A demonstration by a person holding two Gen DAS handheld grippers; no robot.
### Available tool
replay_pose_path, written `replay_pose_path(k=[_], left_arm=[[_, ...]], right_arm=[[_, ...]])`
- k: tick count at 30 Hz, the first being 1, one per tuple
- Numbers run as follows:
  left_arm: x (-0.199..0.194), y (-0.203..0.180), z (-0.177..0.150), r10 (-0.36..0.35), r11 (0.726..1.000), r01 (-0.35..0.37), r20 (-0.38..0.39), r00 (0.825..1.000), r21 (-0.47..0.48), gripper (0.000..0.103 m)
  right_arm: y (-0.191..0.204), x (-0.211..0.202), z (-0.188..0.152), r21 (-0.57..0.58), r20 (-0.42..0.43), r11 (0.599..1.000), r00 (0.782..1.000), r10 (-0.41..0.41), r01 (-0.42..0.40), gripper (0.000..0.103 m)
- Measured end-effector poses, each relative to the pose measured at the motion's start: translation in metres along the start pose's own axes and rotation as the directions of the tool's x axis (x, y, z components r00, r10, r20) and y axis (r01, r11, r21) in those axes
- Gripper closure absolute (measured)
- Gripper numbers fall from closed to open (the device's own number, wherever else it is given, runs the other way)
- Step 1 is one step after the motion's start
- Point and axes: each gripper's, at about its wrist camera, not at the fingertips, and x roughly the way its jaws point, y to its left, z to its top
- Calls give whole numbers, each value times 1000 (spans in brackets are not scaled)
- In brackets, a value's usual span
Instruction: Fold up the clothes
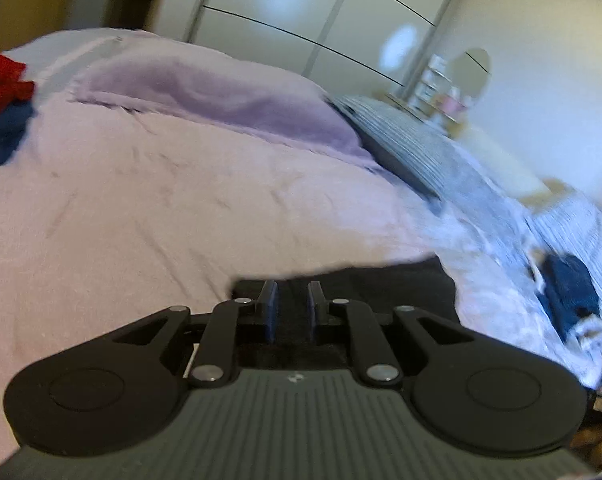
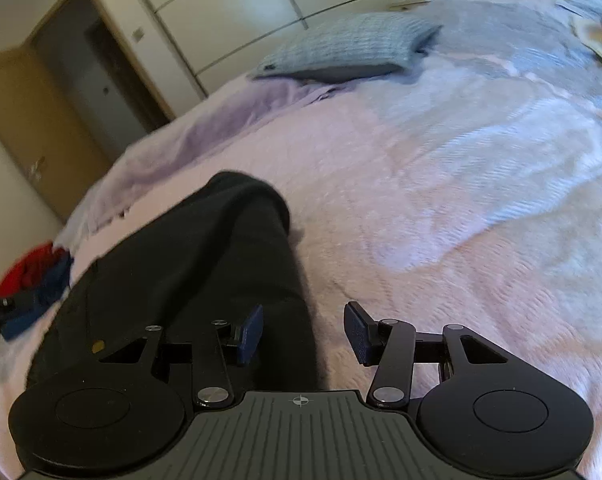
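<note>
Pink bedspread (image 2: 401, 184) covers a bed that carries the work. On it a black garment (image 2: 205, 264) lies rumpled, no fold visible yet, so most folding remains. Left claw (image 1: 292, 304) is narrow, seemingly pinching the garment's edge; right claw (image 2: 303, 334) stands wide above it. Red and blue clothes (image 1: 1, 96) wait beyond the garment; no containers show.

The left gripper (image 1: 292, 306) sits over a black cloth (image 1: 401, 284) on the pink bed (image 1: 161, 200). Its fingers are close together with cloth between them.
</note>
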Motion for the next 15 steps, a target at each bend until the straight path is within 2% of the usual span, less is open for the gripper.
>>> replay_pose_path(k=[2, 5, 8, 11, 15], left_arm=[[4, -2, -19, 33, 999, -34, -35, 999, -2, 93], [-7, 1, -48, 54, 994, -57, -33, 998, -89, 93], [-36, -1, -60, 40, 991, -39, 3, 999, -125, 92], [-61, -4, -71, 15, 991, -14, 5, 1000, -134, 92], [-86, -3, -98, -8, 991, 5, -17, 1000, -134, 93]], right_arm=[[0, -10, -11, 13, 1, 1000, 1000, 6, -6, 54], [5, -18, -27, 11, -29, 1000, 999, -16, 17, 54], [8, -46, -31, 25, 12, 999, 999, -30, 29, 54], [18, -73, -39, 16, 57, 999, 998, -41, 40, 54], [33, -99, -74, 14, 57, 999, 997, -52, 52, 54]])
